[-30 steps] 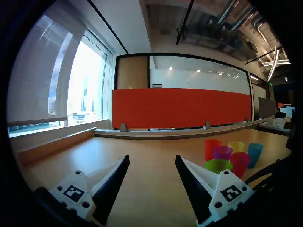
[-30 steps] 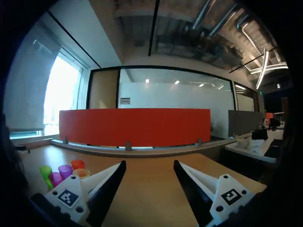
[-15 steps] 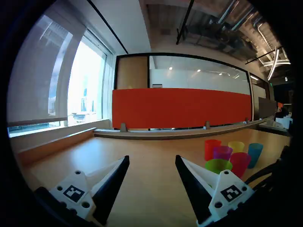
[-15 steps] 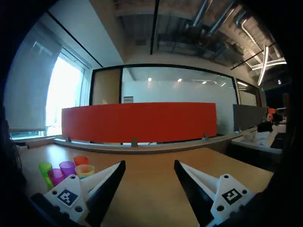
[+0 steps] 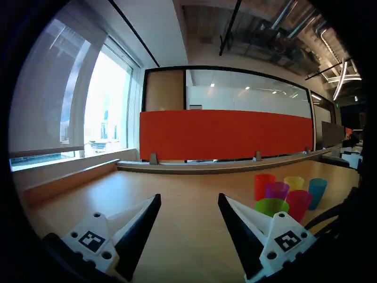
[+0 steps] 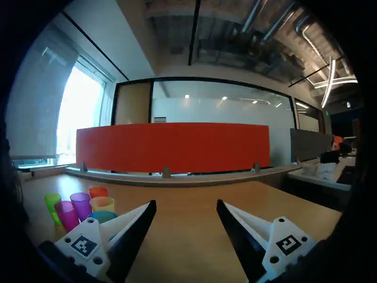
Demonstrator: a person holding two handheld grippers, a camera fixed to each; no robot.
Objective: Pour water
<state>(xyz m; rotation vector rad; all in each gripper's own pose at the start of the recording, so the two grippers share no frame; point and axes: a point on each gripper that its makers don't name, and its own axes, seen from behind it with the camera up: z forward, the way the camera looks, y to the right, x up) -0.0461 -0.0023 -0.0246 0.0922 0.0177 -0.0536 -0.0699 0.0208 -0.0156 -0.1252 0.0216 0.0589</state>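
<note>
Daylight is admitted through the window [image 5: 106,118] at the left of the left gripper view. The pane is blown out to near white there, and likewise in the right gripper view. Crossed strip lights [image 5: 343,78] are recorded as thin bright lines against a dark ceiling. Small lamp reflections are noted on the glass wall [image 5: 245,96]. The table [image 5: 188,198] is evenly lit, with a soft sheen and only faint shadows. The cups [image 5: 277,189] are lit through and appear translucent. Straight edges are bowed strongly toward the rim, where brightness falls away. Mid-frame detail is rendered crisp.
</note>
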